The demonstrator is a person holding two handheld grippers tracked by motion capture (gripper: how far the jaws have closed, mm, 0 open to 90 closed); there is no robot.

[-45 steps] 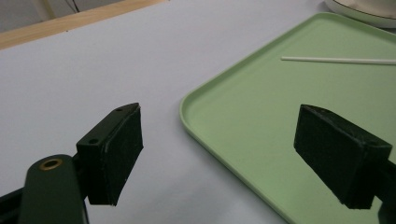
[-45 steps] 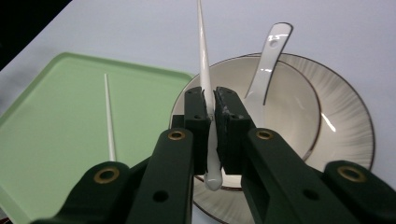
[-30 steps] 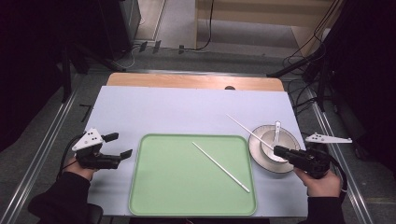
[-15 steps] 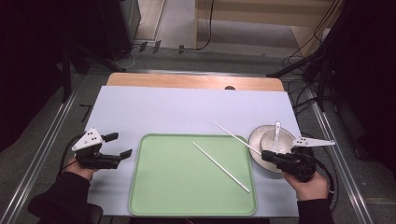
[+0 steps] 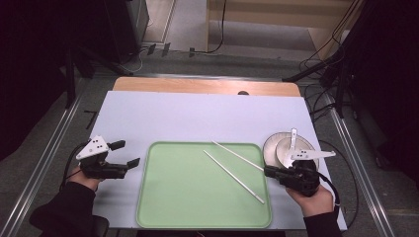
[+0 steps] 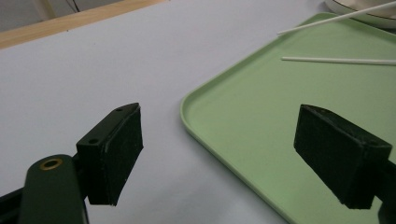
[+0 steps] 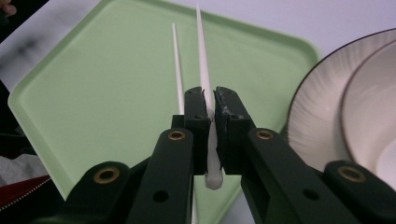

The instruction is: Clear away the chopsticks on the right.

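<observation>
White plastic chopstick (image 7: 203, 70) is sitting clamped in right gripper (image 7: 213, 112), angling over the pale green plastic tray (image 5: 163, 207). Left gripper (image 5: 126, 154) is resting with jaws apart, holding nothing, beside the tray.

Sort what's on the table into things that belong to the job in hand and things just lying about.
In the job:
- held chopstick, clamped in the right tongs
- second chopstick, lying on the tray
- green tray

Lying about:
- plate with a bowl and spoon on it
- left tongs, open beside the tray
</observation>
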